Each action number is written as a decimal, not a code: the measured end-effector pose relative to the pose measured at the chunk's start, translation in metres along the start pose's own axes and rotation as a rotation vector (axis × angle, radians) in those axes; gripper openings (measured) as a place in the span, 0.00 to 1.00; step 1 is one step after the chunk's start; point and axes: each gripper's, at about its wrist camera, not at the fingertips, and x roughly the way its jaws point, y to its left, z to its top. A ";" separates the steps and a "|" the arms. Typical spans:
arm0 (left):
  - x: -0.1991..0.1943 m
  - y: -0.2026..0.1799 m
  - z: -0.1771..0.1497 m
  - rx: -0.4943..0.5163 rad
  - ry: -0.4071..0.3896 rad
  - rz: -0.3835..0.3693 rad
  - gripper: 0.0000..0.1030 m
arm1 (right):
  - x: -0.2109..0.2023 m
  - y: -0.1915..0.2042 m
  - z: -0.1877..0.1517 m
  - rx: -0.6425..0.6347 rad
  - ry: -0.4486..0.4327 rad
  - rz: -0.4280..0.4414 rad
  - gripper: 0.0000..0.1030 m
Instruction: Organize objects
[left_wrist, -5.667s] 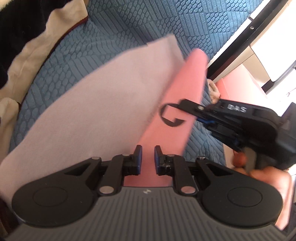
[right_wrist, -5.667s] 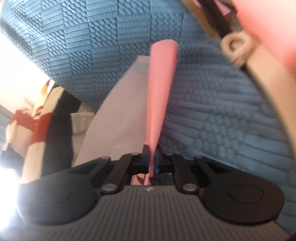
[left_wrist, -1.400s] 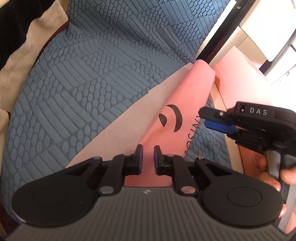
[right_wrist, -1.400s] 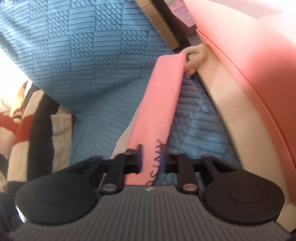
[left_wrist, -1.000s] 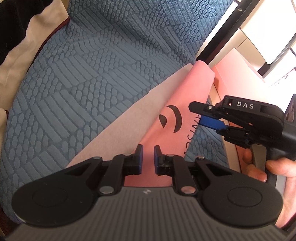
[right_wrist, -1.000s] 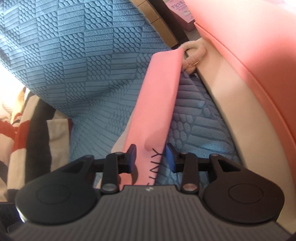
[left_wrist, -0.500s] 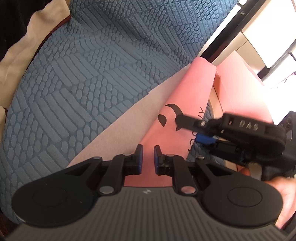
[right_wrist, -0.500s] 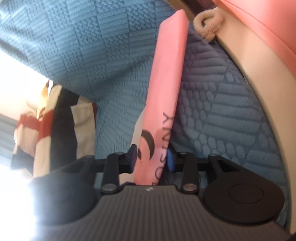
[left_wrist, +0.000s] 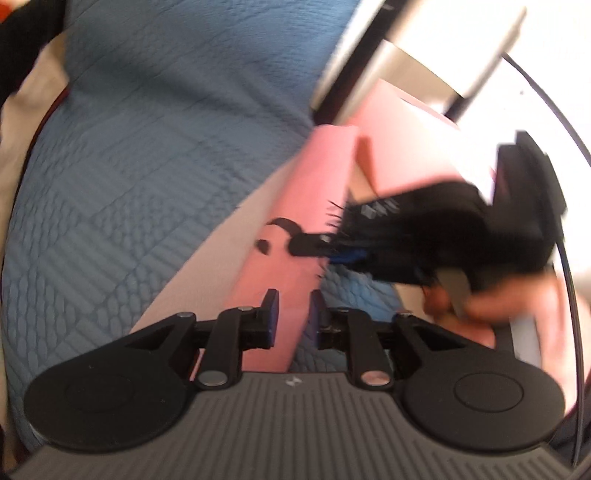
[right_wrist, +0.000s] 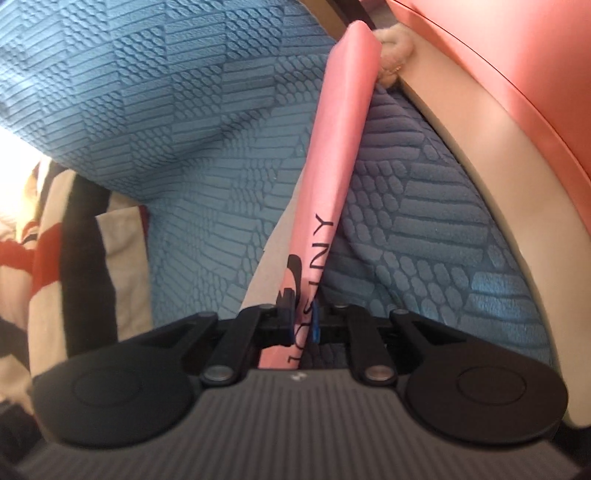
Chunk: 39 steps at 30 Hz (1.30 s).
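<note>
- Two claws share one pink bag, which lies on the blue bedspread, its far end at 1 o'clock.
- Right claw is closing on the bag's printed edge; a thin bite could slip.
- Left claw is opening around it, so the bag may sag or unfold.

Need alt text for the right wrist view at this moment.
The right gripper has its jaws closing on a folded pink cloth bag with black lettering, stretched away over a blue textured blanket. A striped fabric lies at the left.
</note>
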 end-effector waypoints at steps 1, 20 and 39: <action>0.000 -0.004 -0.001 0.042 0.006 -0.005 0.33 | 0.000 0.001 0.001 0.013 0.009 -0.006 0.10; 0.041 -0.048 -0.019 0.478 0.080 0.293 0.31 | 0.008 -0.002 0.015 0.230 0.117 -0.055 0.09; 0.039 0.097 0.010 -0.490 0.135 -0.200 0.21 | -0.010 0.025 0.016 -0.091 0.033 0.089 0.21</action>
